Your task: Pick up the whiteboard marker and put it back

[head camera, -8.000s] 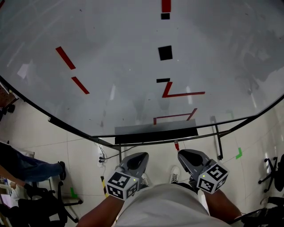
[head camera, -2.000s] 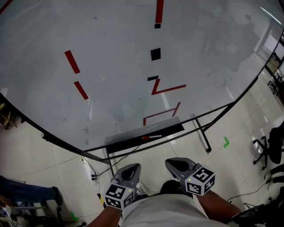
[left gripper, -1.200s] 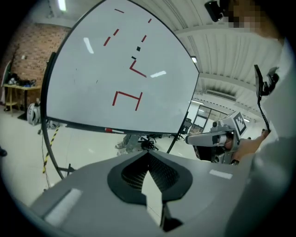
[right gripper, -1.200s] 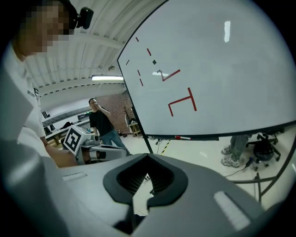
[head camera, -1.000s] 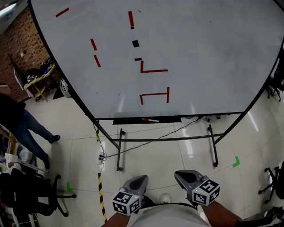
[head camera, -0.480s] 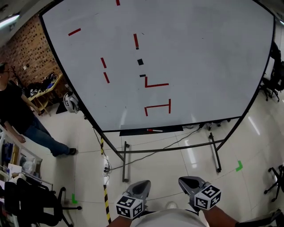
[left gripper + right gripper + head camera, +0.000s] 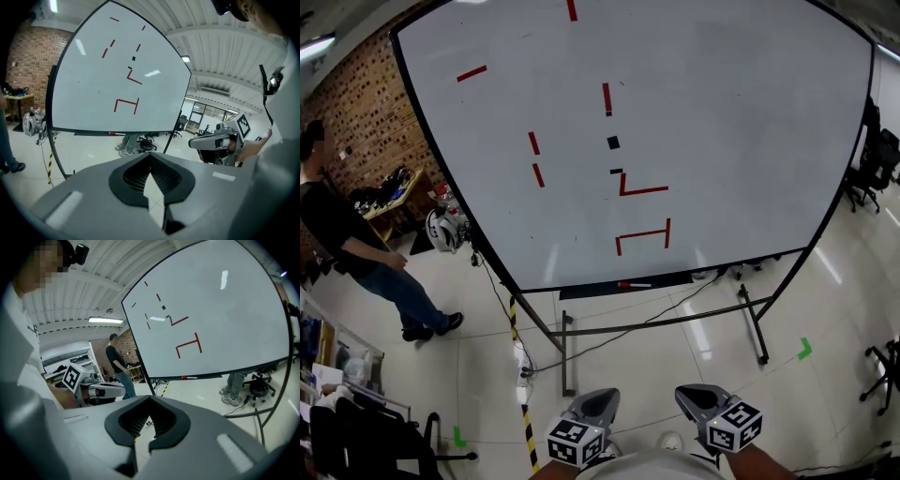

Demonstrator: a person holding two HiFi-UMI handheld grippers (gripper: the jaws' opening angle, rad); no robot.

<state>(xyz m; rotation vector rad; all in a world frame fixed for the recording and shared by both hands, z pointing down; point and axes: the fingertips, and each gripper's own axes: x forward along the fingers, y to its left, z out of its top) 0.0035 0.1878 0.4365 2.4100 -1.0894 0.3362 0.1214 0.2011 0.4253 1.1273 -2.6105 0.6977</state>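
Observation:
The whiteboard marker [image 7: 633,285], red with a white end, lies on the black tray [image 7: 675,279] at the foot of the big whiteboard [image 7: 722,141]. It appears tiny in the left gripper view [image 7: 112,133] and the right gripper view [image 7: 189,378]. Both grippers are far from it, close to my body at the bottom of the head view. My left gripper [image 7: 598,397] is shut and holds nothing [image 7: 150,157]. The right gripper [image 7: 686,392] is also shut and holds nothing [image 7: 150,398].
The board stands on a black frame with feet [image 7: 567,361] on the tiled floor. A person [image 7: 347,234] stands at the left by a brick wall. Office chairs [image 7: 886,150] sit at the right. Yellow-black tape [image 7: 525,412] and a cable run over the floor.
Eight seconds ago the marker was at my right gripper's tip near the tray; it now lies on the tray. I have backed well away from the board, grippers kept low.

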